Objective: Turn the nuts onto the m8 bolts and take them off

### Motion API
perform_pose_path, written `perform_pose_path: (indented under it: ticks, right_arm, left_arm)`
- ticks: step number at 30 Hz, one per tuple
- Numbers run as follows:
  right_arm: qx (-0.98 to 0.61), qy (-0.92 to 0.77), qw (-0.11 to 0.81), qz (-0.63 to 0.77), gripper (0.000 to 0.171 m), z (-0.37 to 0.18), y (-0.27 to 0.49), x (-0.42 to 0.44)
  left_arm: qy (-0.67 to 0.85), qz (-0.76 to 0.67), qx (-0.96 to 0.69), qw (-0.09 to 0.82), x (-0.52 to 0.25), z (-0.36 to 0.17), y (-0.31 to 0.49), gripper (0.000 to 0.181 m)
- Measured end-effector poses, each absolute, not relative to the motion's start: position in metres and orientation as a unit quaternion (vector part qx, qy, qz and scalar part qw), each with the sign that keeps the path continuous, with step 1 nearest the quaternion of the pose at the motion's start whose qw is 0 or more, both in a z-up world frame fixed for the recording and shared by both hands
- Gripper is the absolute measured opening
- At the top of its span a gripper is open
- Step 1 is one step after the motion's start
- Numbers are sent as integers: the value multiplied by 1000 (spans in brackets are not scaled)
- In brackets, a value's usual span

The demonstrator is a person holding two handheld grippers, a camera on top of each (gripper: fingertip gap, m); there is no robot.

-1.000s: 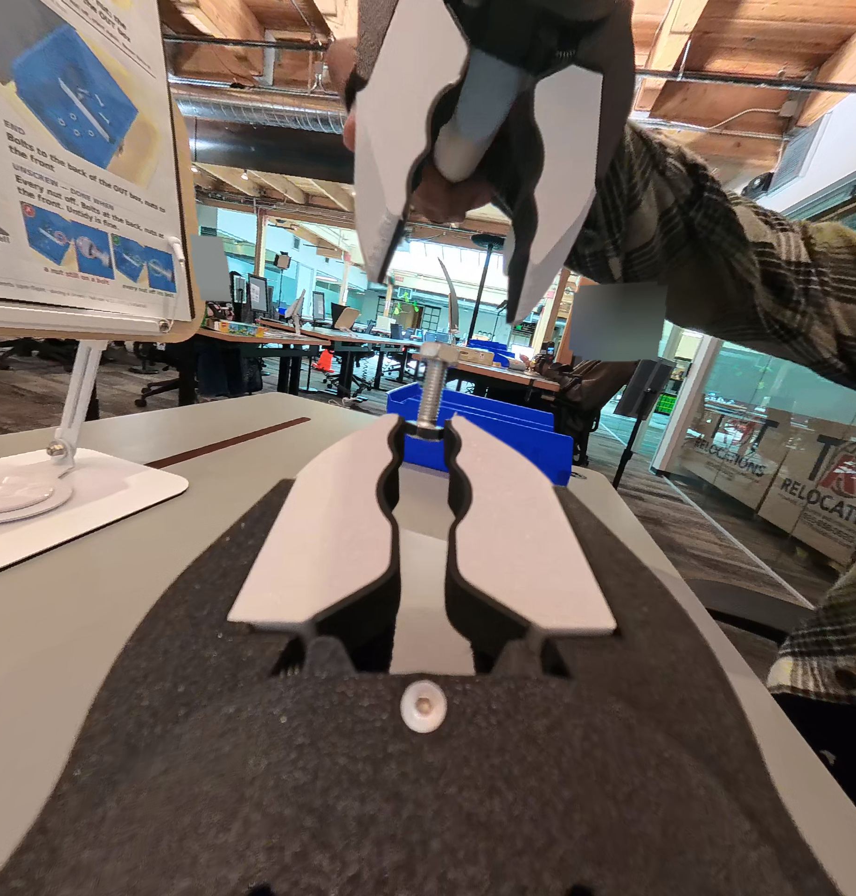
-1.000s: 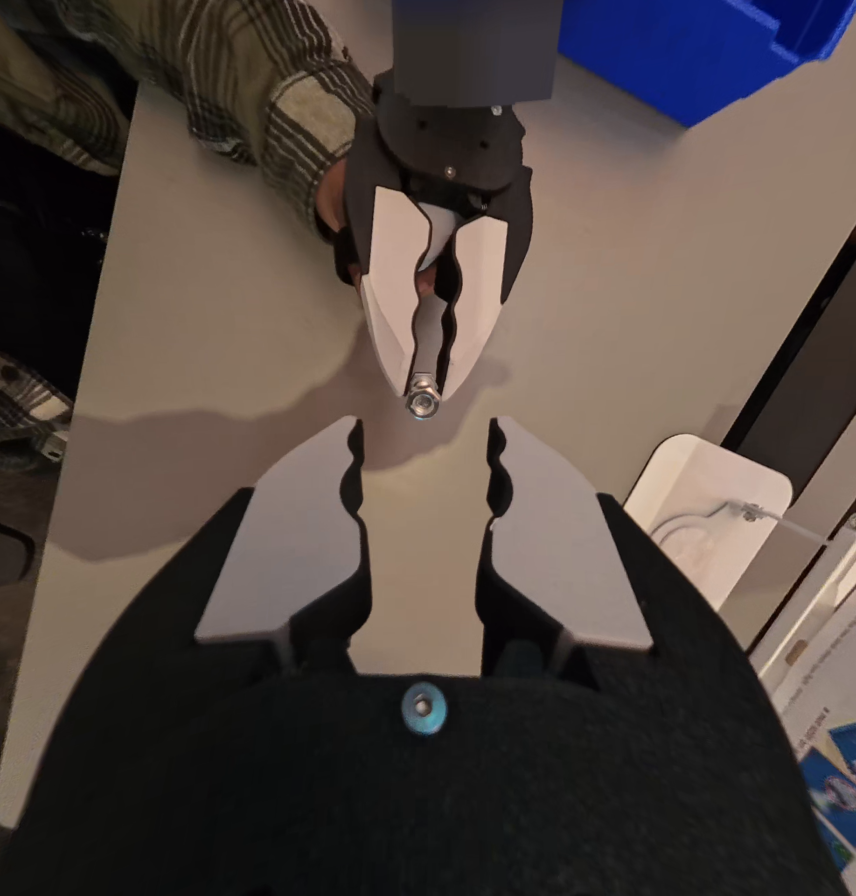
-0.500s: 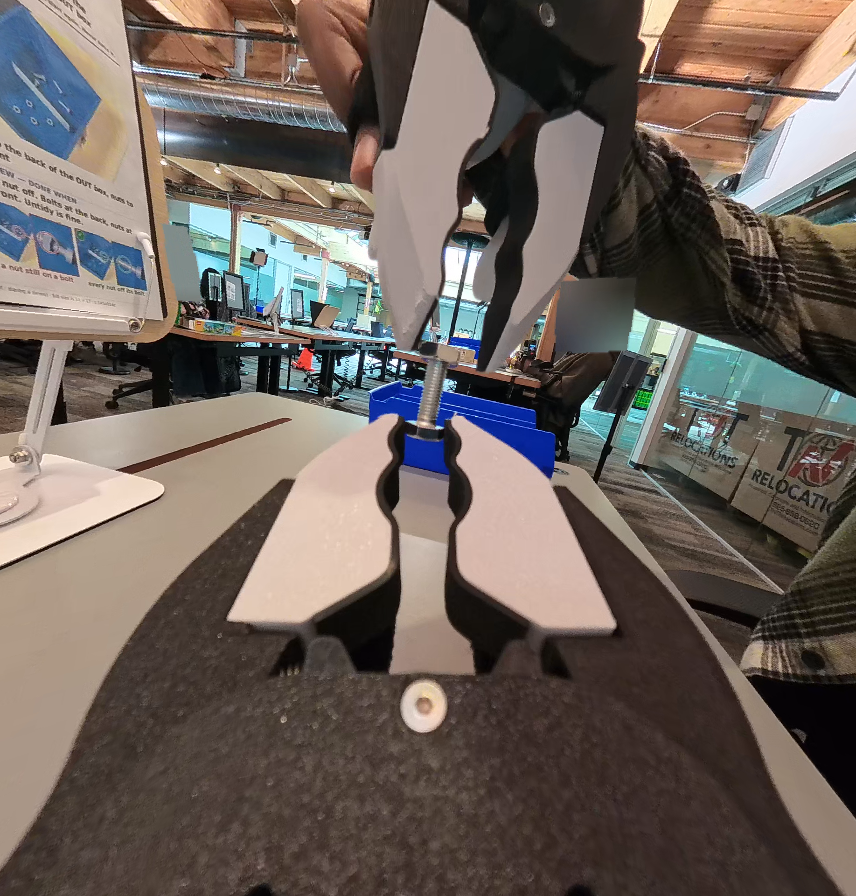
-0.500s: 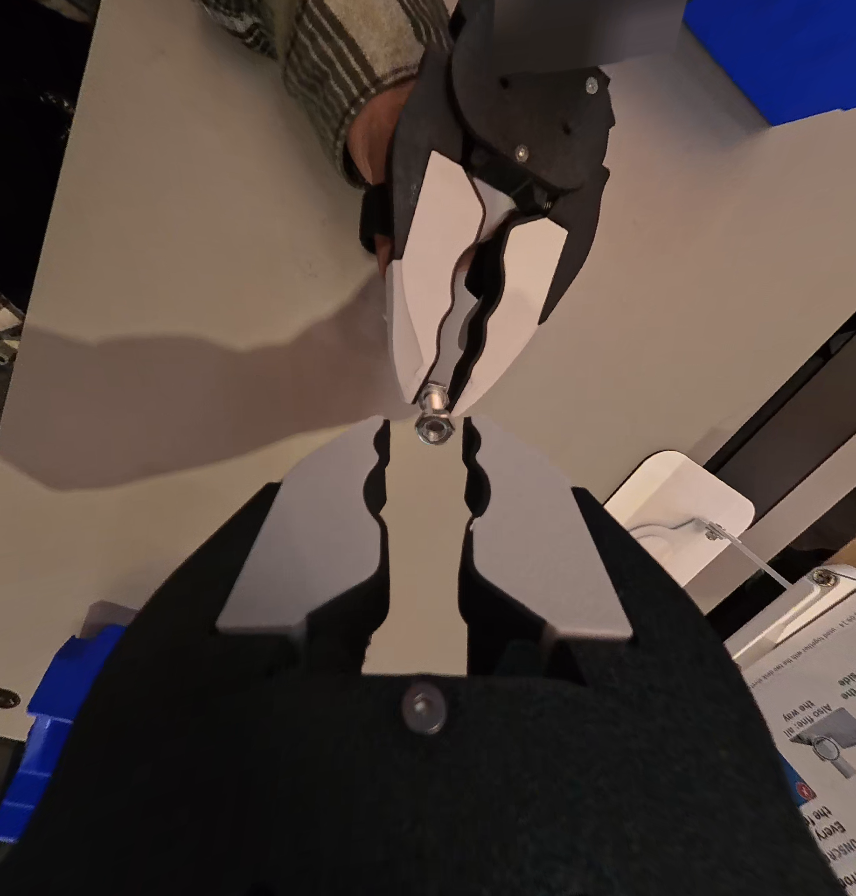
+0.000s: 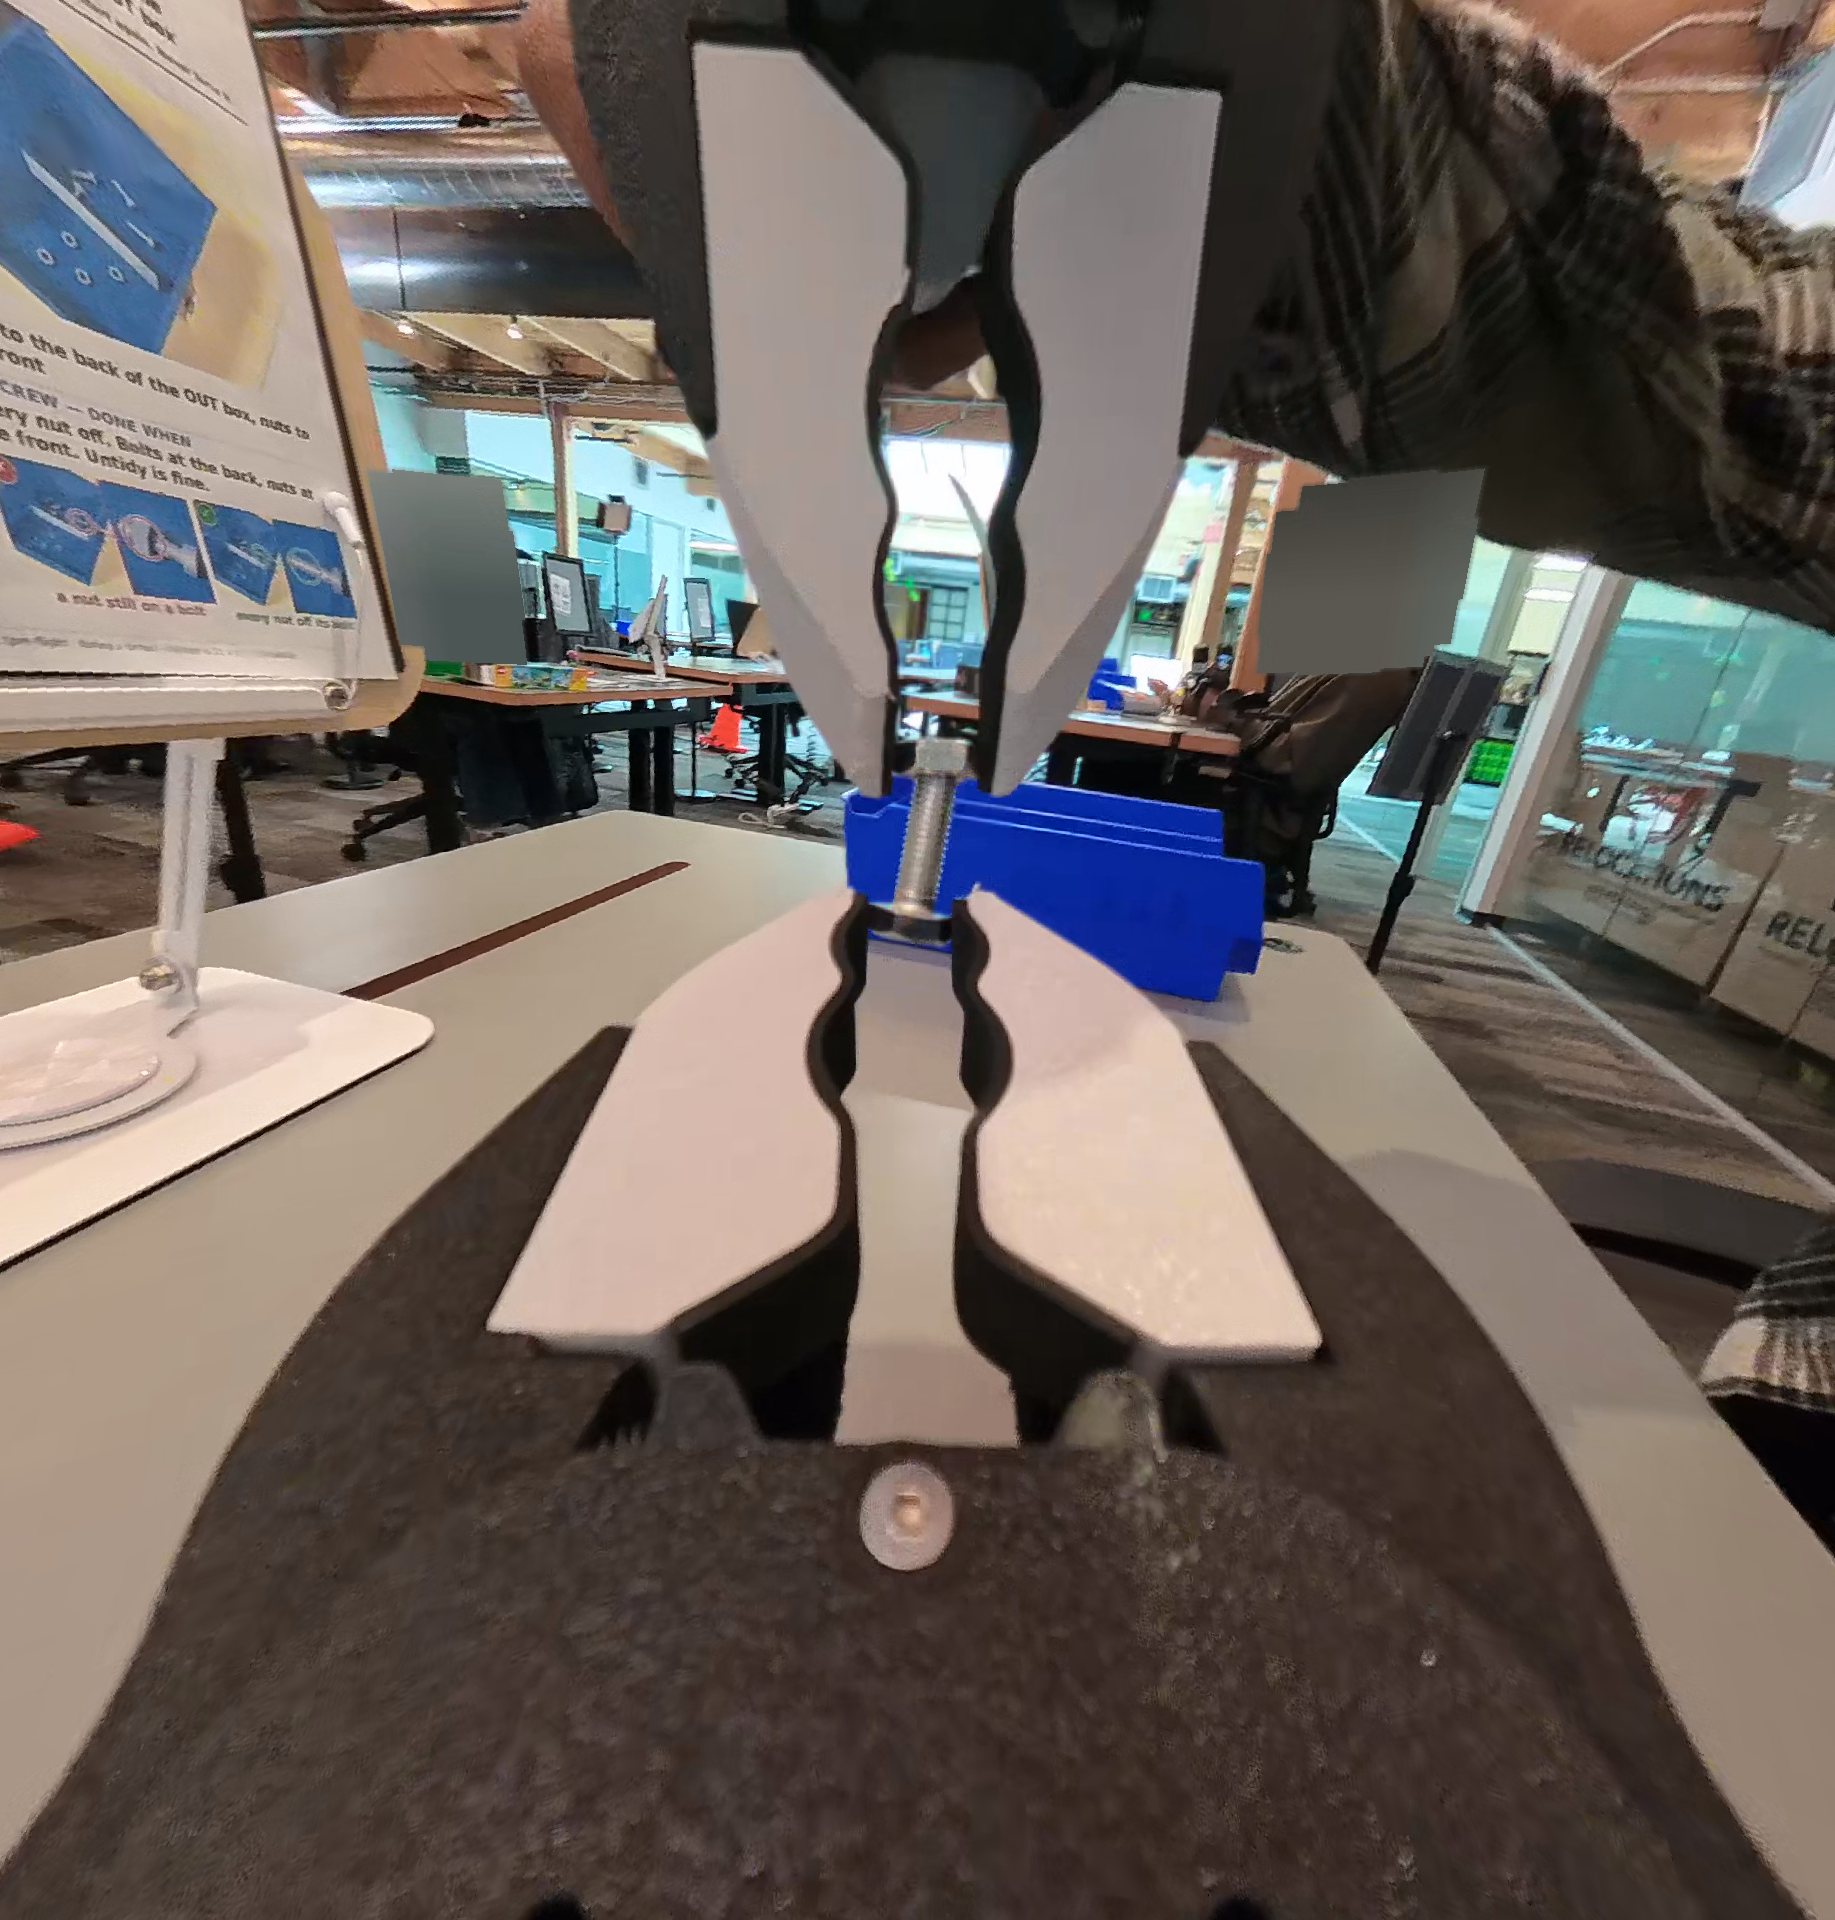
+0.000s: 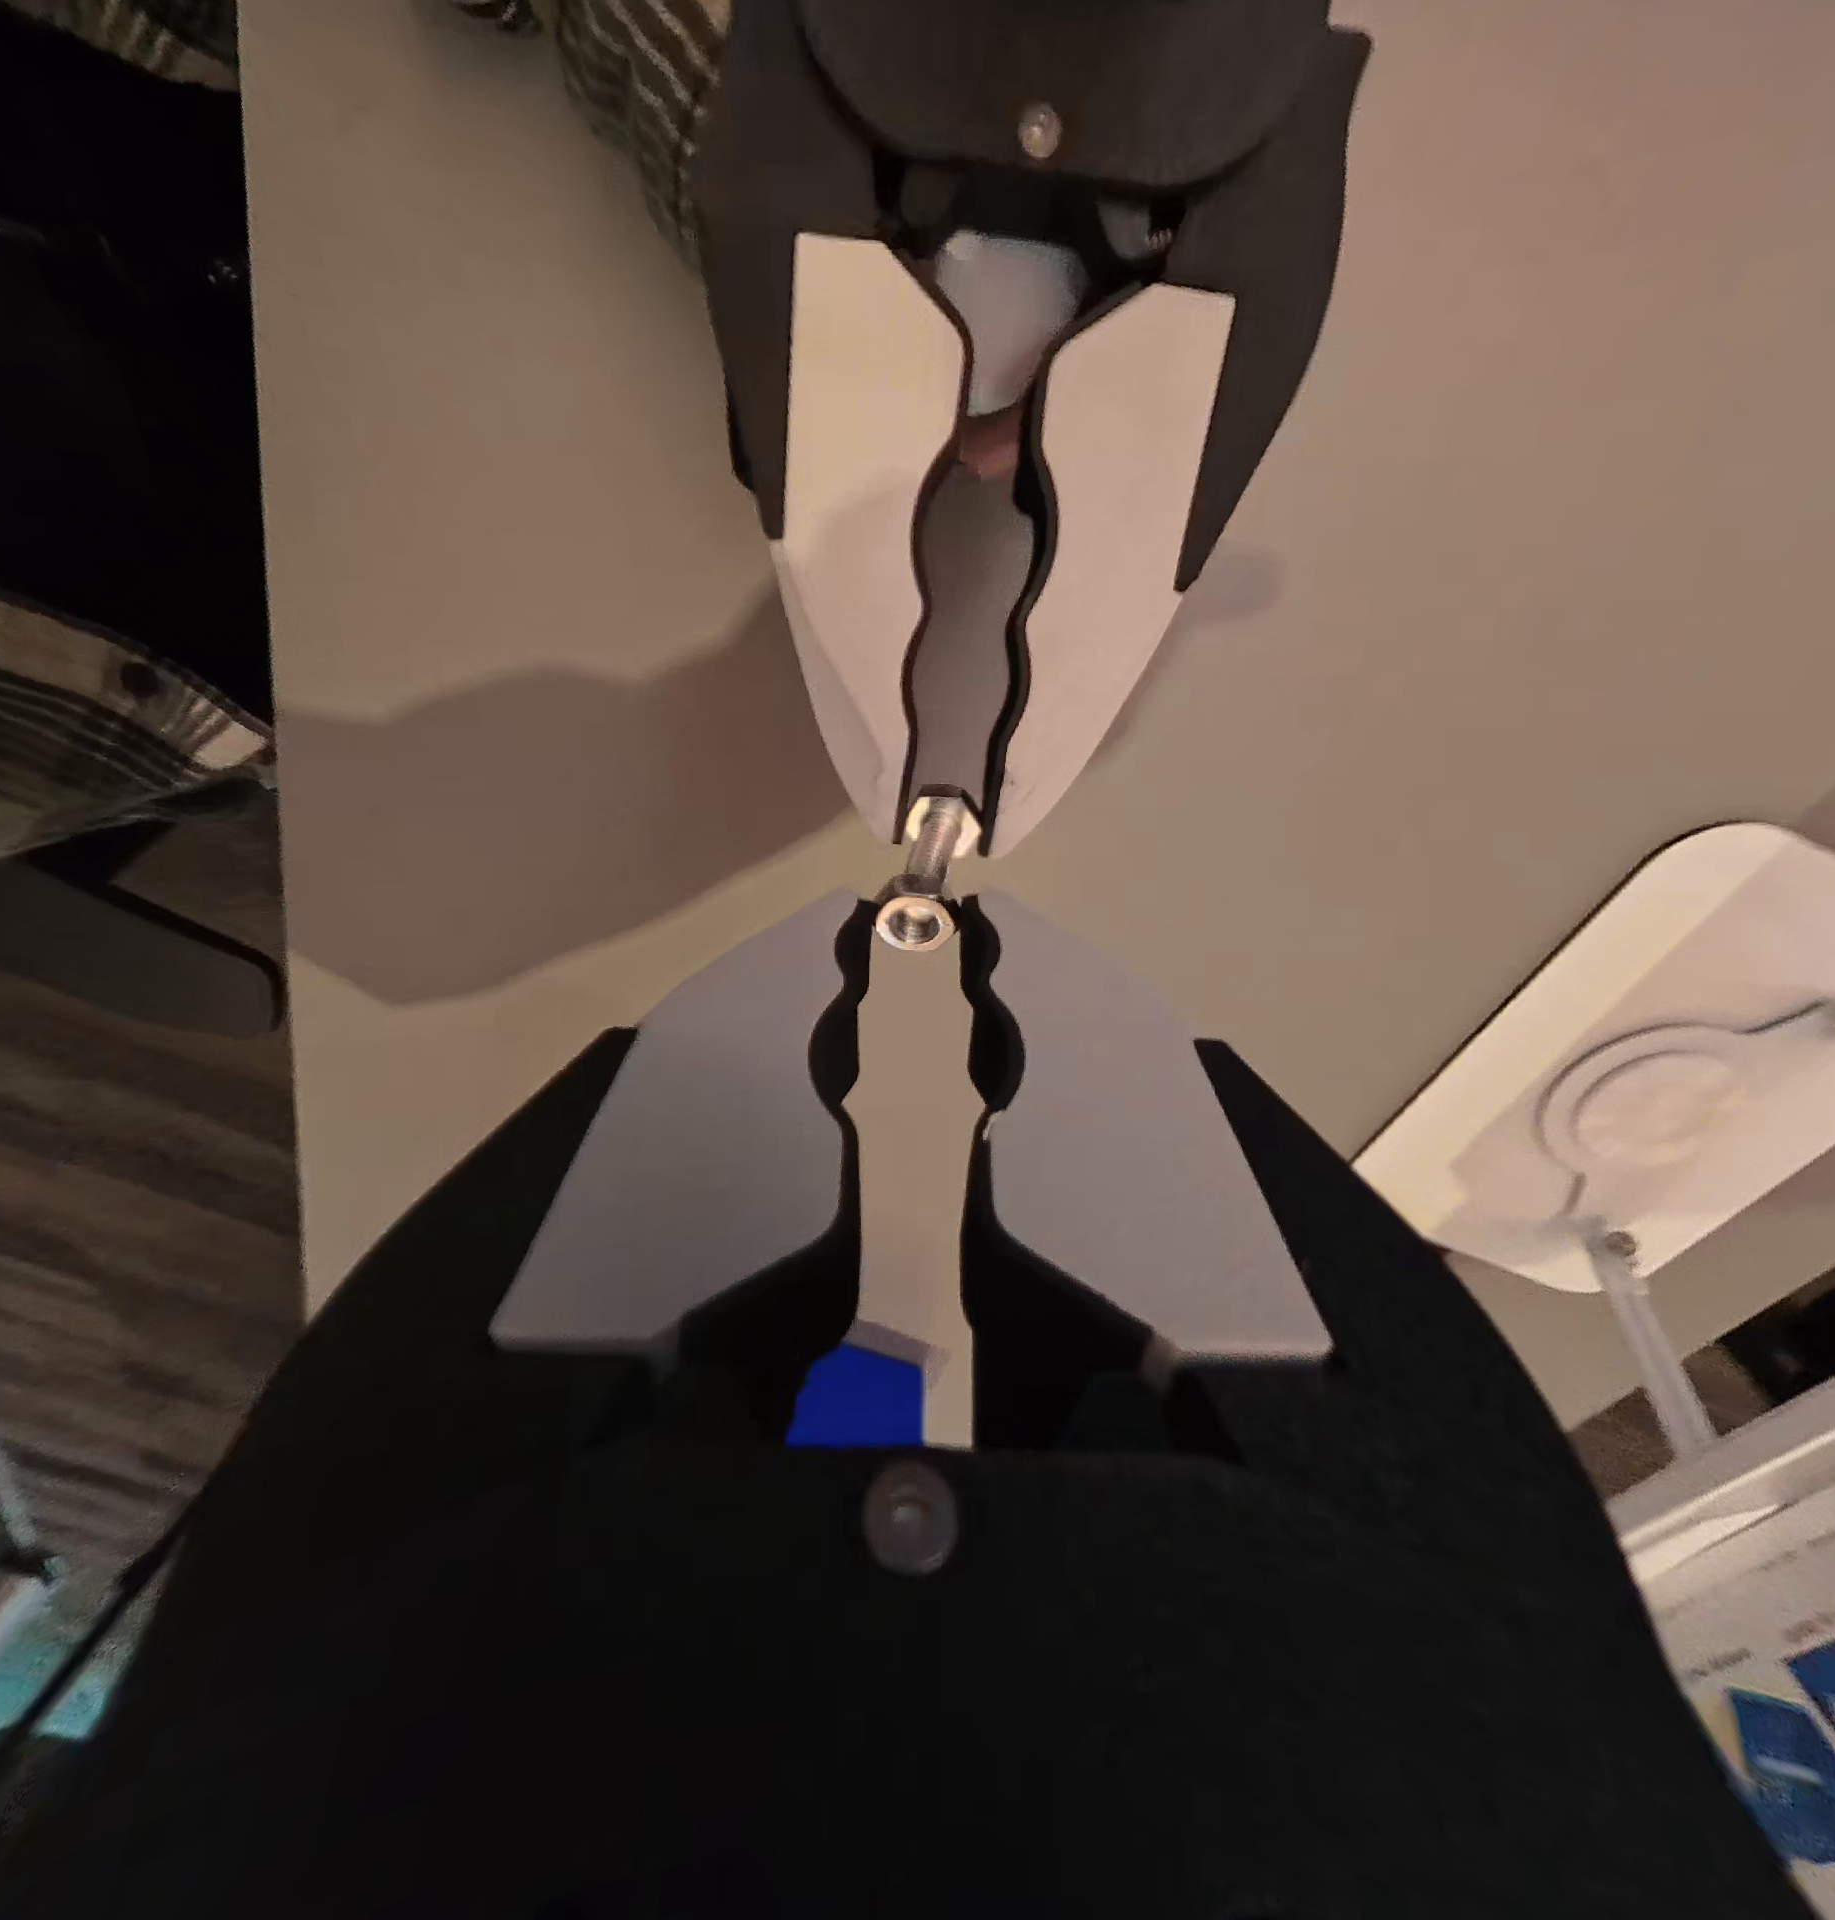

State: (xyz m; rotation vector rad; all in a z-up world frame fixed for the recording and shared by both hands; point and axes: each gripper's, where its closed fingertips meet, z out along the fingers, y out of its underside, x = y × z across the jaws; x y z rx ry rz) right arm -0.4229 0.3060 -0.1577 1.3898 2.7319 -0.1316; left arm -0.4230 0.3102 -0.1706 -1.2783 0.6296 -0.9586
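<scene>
A silver M8 bolt (image 5: 923,842) stands upright, head down, in my left gripper (image 5: 908,916), which is shut on the bolt's head just above the grey table (image 5: 601,935). A silver nut (image 5: 936,753) sits at the top of the thread. My right gripper (image 5: 934,774) comes down from above, its fingertips closed in on either side of the nut. In the right wrist view the nut (image 6: 915,925) sits between my right gripper's tips (image 6: 915,914), the bolt (image 6: 928,847) runs beyond it, and the left gripper (image 6: 944,826) holds the head.
A blue bin (image 5: 1100,883) stands on the table just behind the bolt. An instruction sheet on a stand (image 5: 113,312) with a white base (image 5: 165,1049) is at the left. A plaid sleeve (image 5: 1515,312) reaches in from the upper right. Less than 4 cm separates the two grippers' tips.
My right gripper has come down onto the bolt's top and its fingers have closed from wide open to the nut's width. The left gripper and the bolt have stayed in place.
</scene>
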Motion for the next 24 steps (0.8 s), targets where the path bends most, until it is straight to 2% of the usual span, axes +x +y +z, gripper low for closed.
perform_pose_path:
  ticks: [8,17,24]
  right_arm:
    - [525,846,93,5,16,-163,311,-417]
    - [539,837,96,2,16,-159,310,-419]
    - [529,845,81,-4,26,-155,308,-423]
  left_arm:
    - [276,-387,-586,656,-421,-176,315,14]
    - [268,-405,-579,655,-422,-173,313,14]
    - [259,-425,-570,653,-424,-170,312,14]
